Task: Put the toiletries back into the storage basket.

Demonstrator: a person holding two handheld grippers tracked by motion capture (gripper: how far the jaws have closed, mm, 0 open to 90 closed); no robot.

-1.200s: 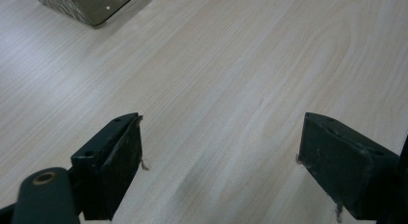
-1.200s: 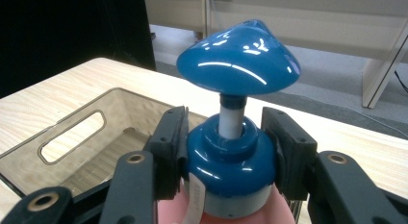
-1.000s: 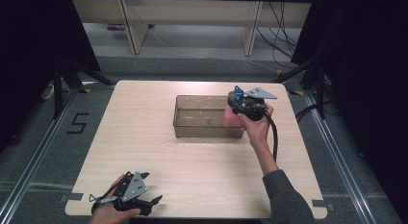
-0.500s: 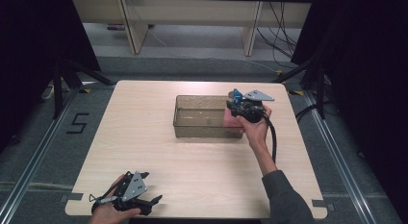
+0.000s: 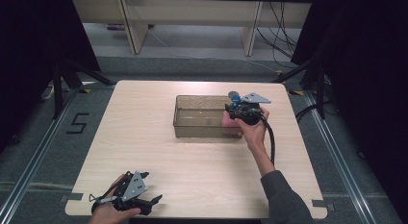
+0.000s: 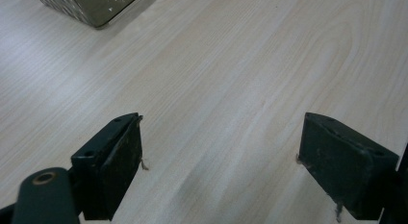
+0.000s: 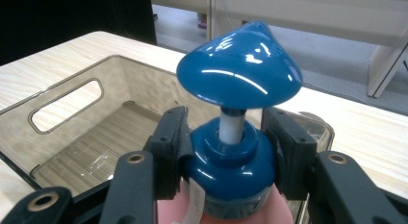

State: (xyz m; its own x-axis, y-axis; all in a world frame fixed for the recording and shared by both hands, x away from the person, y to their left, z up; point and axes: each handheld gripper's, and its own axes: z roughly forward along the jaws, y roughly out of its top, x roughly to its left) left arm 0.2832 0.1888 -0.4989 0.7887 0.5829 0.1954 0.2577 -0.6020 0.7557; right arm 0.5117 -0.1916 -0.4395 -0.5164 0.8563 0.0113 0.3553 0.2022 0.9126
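Over the wooden table (image 5: 144,137), the right gripper's (image 7: 231,152) fingers pinch the pump bottle's (image 7: 235,137) blue collar between them.

Grey floor (image 5: 43,137) around a pale wooden table (image 5: 144,137), shelving (image 5: 192,12) behind.

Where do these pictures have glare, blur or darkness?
Right gripper view: white glare streaks on the blue pump head; the shelves behind look soft. Left gripper view: the left gripper is slightly blurred, the table sharp. High view: black at both sides, the table evenly lit, the clear bin faintly reflective.
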